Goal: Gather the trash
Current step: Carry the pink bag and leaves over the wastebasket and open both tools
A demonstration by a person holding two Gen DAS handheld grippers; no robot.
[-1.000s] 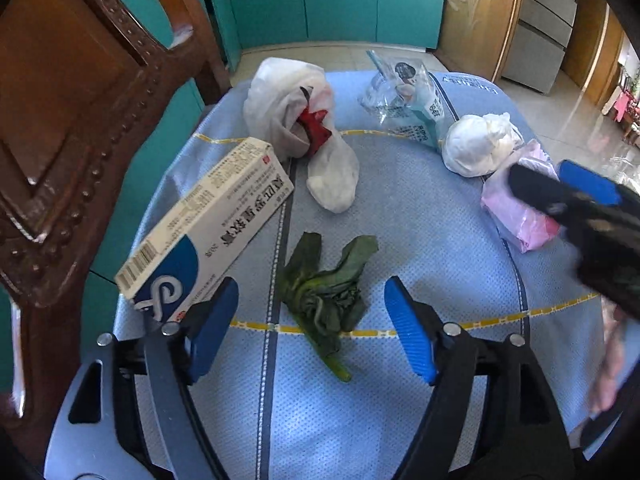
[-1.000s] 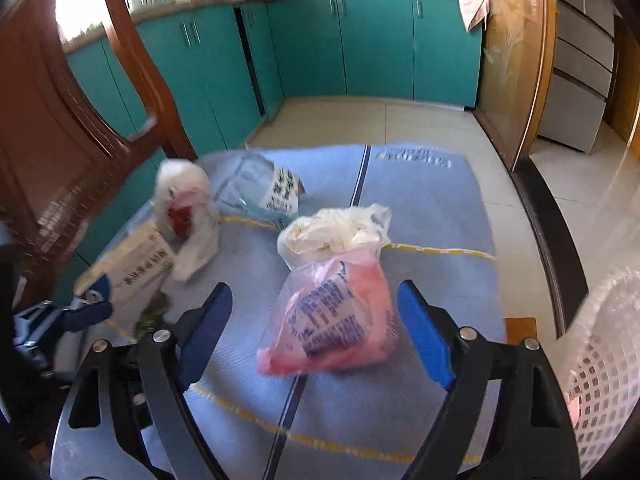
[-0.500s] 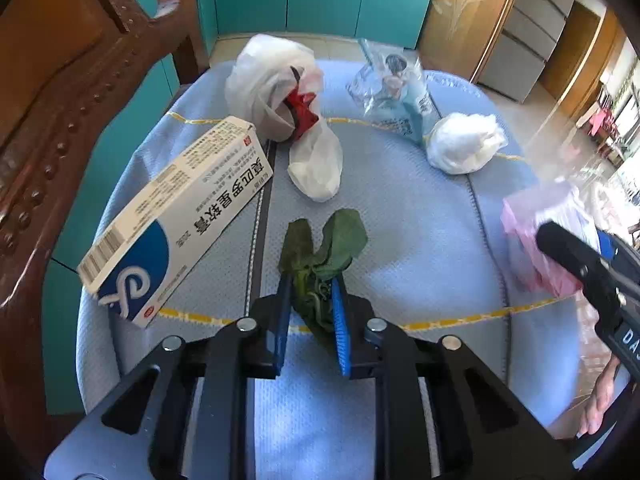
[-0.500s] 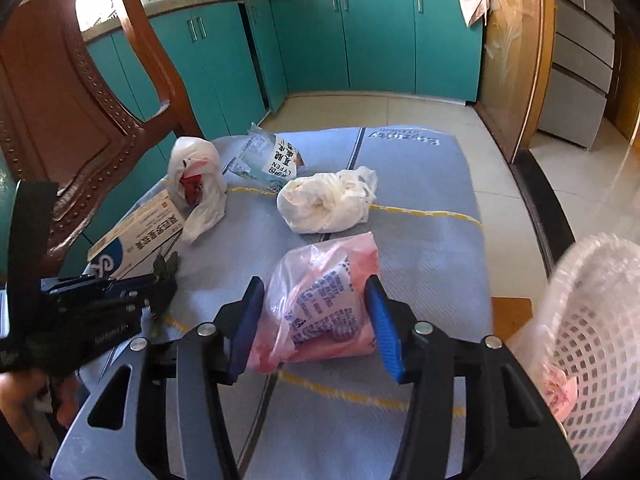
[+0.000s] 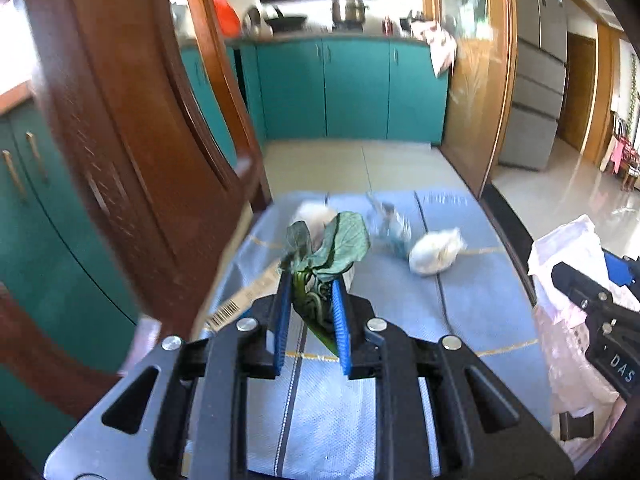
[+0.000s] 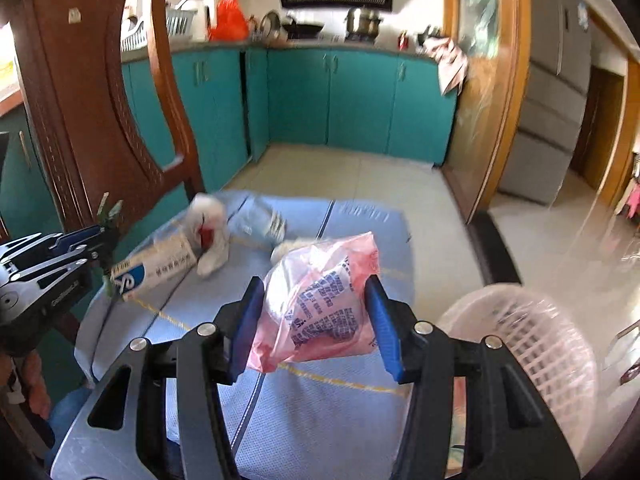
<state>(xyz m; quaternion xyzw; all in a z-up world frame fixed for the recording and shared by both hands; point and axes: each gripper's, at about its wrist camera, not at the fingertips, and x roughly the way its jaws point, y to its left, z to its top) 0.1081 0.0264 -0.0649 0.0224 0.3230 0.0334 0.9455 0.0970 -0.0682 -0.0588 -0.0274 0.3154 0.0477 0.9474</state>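
Blue mat, left claw clamping wilted leaf (lifted), right claw squeezing pink bag

cabinets: teal, along back wall | floor: pale glossy tiles | chair: carved brown wood, left | fridge: grey, right | light: bright daylight

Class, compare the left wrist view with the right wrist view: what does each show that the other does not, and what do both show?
Only the left wrist view shows the wilted green leaves head-on, clamped in the left hand-held gripper. Only the right wrist view shows the white plastic basket and the printed face of the pink plastic bag held by the right hand-held gripper. Both show the blue cloth, the medicine box and the teal cabinets.
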